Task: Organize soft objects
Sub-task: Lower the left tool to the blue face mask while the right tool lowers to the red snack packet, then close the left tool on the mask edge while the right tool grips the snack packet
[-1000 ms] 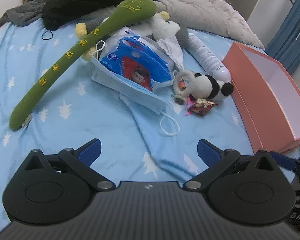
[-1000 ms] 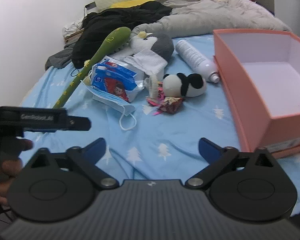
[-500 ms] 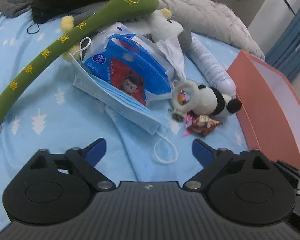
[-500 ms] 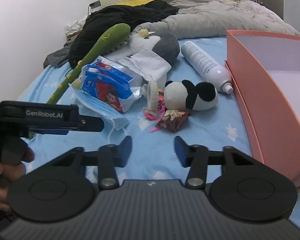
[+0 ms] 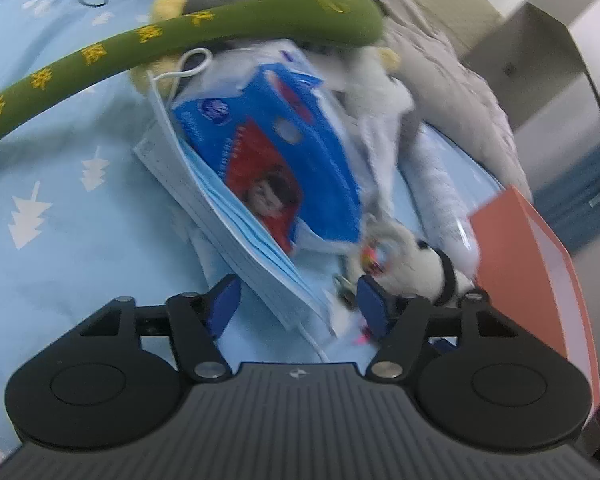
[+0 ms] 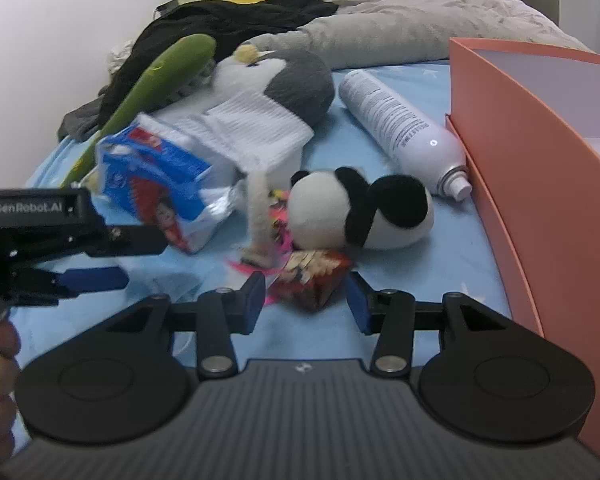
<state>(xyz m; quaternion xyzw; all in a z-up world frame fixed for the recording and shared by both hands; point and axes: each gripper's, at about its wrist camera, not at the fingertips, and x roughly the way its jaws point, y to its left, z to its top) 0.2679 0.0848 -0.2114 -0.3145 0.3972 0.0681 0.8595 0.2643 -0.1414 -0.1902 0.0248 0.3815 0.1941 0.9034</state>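
Left wrist view: the left gripper hangs low over the blue sheet, fingers apart, a face mask between them. A tissue pack lies on the mask, under a green plush.

Right wrist view: the right gripper, fingers apart, frames a snack packet just before a panda. A spray can lies beside the orange box.

Home bedroom: bedsheet, rumpled duvet.

right gripper spread open around a crinkly red snack packet, fluffy black-and-white panda plush just behind, tall salmon-orange box off right
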